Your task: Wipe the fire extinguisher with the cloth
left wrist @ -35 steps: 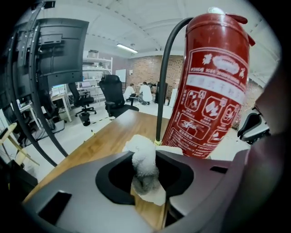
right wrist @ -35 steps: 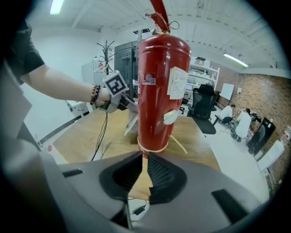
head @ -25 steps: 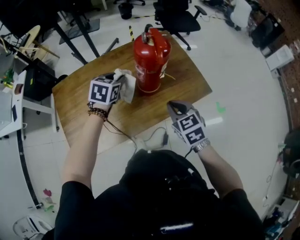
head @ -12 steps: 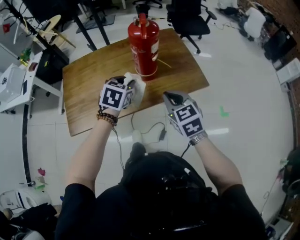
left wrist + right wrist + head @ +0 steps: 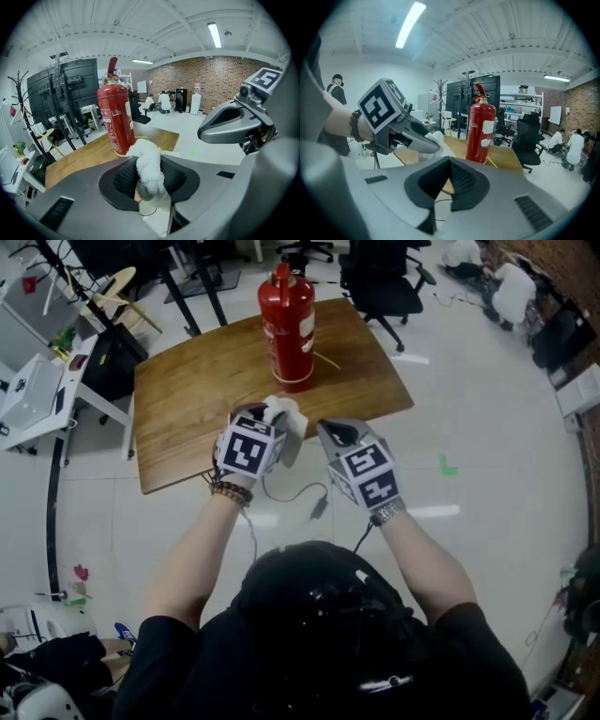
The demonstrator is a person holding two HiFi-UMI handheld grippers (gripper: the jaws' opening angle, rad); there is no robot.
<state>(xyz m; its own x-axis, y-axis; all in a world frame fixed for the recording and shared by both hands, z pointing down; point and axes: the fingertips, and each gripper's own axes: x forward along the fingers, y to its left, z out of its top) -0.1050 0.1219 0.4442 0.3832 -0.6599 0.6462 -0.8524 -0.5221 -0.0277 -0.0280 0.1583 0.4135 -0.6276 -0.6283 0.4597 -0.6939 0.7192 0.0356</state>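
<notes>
The red fire extinguisher (image 5: 288,320) stands upright on the wooden tabletop (image 5: 187,399). Well short of it, the left tongs (image 5: 274,423) pinch the white cloth (image 5: 284,412). The right tongs (image 5: 337,434) are closed on nothing. Wiped from one side with nothing steadying it, the extinguisher could tip over.

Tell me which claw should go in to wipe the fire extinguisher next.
Left. The left claw is clamped on the white cloth and faces the fire extinguisher on the table. The right claw is shut with nothing in it.
</notes>
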